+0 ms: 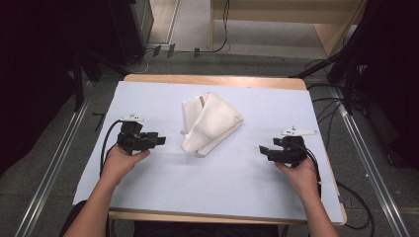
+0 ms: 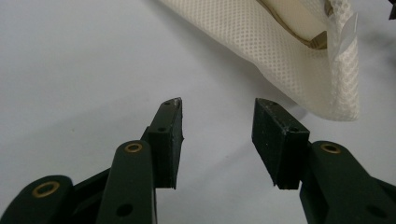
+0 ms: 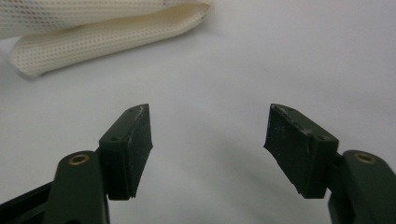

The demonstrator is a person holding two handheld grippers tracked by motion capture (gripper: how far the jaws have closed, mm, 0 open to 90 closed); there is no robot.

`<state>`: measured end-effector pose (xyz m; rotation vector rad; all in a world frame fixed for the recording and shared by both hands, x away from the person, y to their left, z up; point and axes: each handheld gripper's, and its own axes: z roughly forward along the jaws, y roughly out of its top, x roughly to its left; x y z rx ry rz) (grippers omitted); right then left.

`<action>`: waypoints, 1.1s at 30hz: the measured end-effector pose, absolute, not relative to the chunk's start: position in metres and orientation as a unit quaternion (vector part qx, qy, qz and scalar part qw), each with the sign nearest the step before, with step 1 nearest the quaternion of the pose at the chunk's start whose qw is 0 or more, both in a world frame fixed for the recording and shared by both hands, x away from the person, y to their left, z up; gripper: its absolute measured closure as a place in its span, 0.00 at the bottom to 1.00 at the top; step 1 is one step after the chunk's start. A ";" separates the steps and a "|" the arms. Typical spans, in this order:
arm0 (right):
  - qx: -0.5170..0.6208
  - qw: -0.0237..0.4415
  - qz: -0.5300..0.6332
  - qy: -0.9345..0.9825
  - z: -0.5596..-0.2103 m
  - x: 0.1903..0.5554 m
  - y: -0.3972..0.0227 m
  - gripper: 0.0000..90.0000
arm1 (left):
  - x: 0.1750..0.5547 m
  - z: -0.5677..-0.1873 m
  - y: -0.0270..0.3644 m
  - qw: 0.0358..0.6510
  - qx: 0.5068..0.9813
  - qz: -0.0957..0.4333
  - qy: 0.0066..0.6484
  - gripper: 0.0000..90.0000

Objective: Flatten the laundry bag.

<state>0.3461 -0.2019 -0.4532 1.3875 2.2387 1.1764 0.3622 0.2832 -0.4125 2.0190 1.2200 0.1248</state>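
Note:
A cream mesh cloth [image 1: 210,123] lies folded in a loose bundle on the pale blue table cover [image 1: 222,173], a little behind centre. My left gripper [image 1: 159,140] rests to the cloth's left, open, pointing toward it, with a small gap between. In the left gripper view the cloth [image 2: 289,51] fills the upper right, just beyond the empty jaws of the left gripper [image 2: 217,105]. My right gripper [image 1: 262,149] sits farther off on the right, open and empty. The right gripper view shows the cloth's folded edge [image 3: 93,37] at the upper left, well ahead of the right gripper [image 3: 209,112].
The wooden table's edge [image 1: 212,79] shows behind and in front of the cover. Cables [image 1: 326,106] trail on the floor around the table, and metal rails [image 1: 49,173] run along both sides. Dark stands [image 1: 353,74] rise at the back corners.

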 end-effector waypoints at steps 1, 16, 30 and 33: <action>0.478 0.124 0.403 0.770 -0.454 0.346 -0.203 0.40 | 0.363 -0.413 0.283 0.377 0.793 0.047 0.477 0.53; 0.478 0.130 0.385 0.779 -0.450 0.337 -0.197 0.45 | 0.366 -0.414 0.271 0.366 0.813 0.028 0.453 0.46; 0.473 0.115 0.382 0.786 -0.451 0.337 -0.193 0.47 | 0.357 -0.386 0.256 0.381 0.822 0.025 0.422 0.46; 0.472 0.114 0.382 0.786 -0.451 0.337 -0.191 0.47 | 0.355 -0.381 0.246 0.378 0.827 0.031 0.414 0.44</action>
